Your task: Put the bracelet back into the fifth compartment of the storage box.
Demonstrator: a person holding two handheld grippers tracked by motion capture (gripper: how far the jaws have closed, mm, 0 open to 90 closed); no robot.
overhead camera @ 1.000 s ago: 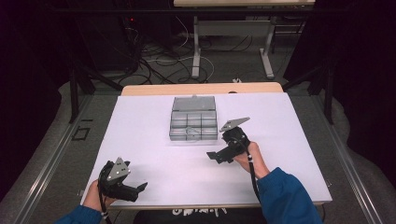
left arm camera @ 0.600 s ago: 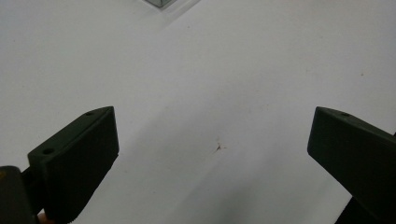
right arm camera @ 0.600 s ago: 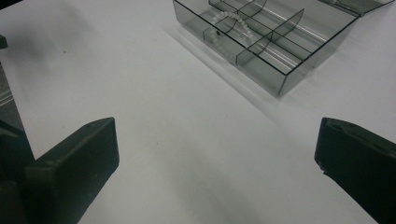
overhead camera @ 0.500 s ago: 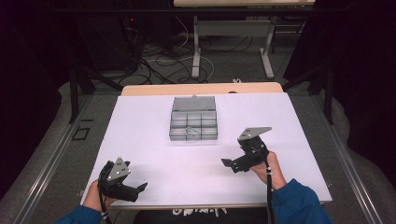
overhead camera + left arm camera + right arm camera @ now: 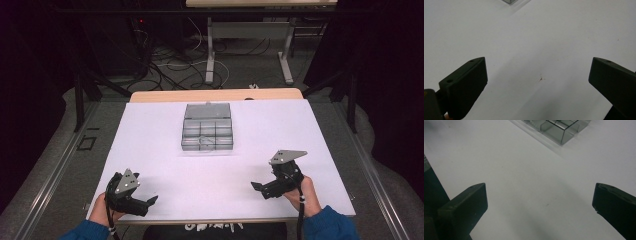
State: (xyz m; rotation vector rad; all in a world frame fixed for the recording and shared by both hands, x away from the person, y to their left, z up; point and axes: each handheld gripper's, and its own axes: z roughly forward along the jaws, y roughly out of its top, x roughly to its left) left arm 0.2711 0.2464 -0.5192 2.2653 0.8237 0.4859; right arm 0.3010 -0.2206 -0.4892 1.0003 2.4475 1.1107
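A clear plastic compartment box [image 5: 207, 133] with its lid laid open behind it sits at the middle of the white table top [image 5: 165, 165]. My left gripper [image 5: 150, 201] rests near the front left corner, open, jaws pointing right, nothing between them [image 5: 537, 82]. Toward the front right, my right gripper [image 5: 256, 187] is held in a hand, open and empty, jaws pointing left. In the right gripper view, a corner of the box [image 5: 560, 130] lies well beyond the spread jaws [image 5: 540, 205].
The white sheet covers a wooden table whose far edge [image 5: 215, 94] shows behind the box. Cables [image 5: 170, 55] and metal desk legs [image 5: 210, 55] stand on the dark floor beyond. A small dark speck [image 5: 541, 79] marks the sheet ahead of the left gripper.
My right gripper has drawn back from beside the box toward the front right of the table. The left gripper has stayed where it was.
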